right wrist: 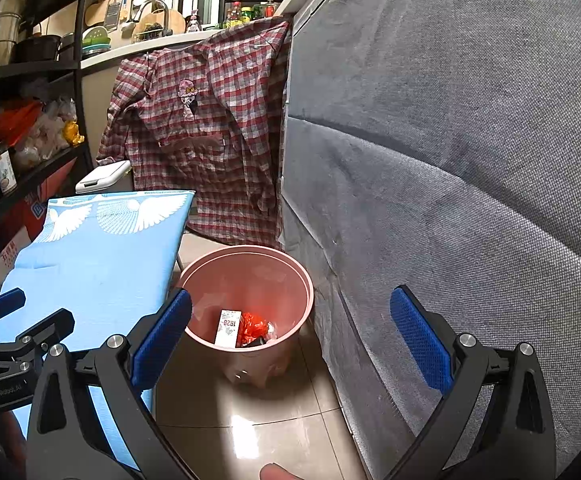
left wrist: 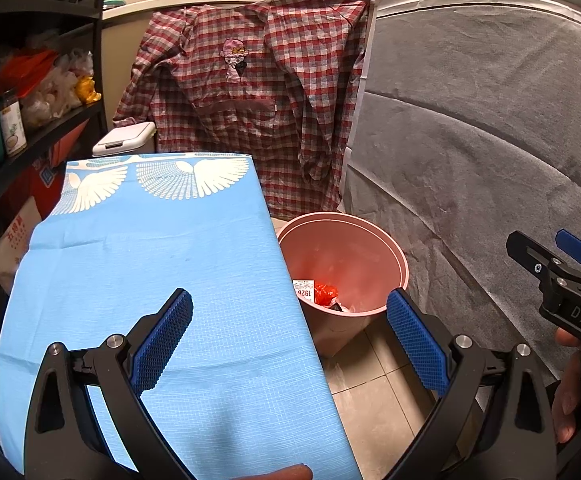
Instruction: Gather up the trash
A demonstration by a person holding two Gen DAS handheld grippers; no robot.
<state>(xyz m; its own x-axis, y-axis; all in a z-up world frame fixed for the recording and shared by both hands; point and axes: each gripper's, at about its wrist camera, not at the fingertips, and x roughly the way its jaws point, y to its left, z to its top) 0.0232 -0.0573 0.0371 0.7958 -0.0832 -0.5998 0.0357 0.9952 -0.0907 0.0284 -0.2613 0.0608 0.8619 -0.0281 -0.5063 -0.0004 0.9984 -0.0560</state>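
Both grippers empty, jaws spread wide; left gripper (left wrist: 290, 340) hangs over the near right edge of the blue-cloth table (left wrist: 138, 280), right gripper (right wrist: 290, 340) just right of it, over the tiled floor (right wrist: 250, 420); each shows at the edge of the other's cam.

Pink bin (right wrist: 306, 292) sits on the floor between table's right edge and the grey-covered bulk (right wrist: 470, 160) on the right; ahead of and below both sets of fingers. Trash already in it: white carton (right wrist: 227, 328) marked 1928, standing on end against the near-left wall, long axis roughly up-down; red crumpled wrapper (right wrist: 253, 326) touching its right side; something dark and something clear below, can't tell what.

Tabletop bare as far as seen; no loose trash on table or floor in either view; so collecting looks done or nearly, judging by this alone.

Key relation: bin mouth lies straight ahead of the right gripper, almost centred betw. its fingers; for the left it's off to the right, part hidden by the table edge; right hand the nearer, I'd say.

Checked shirt (left wrist: 250, 92) hangs at far end; shelves (left wrist: 34, 136) far left.
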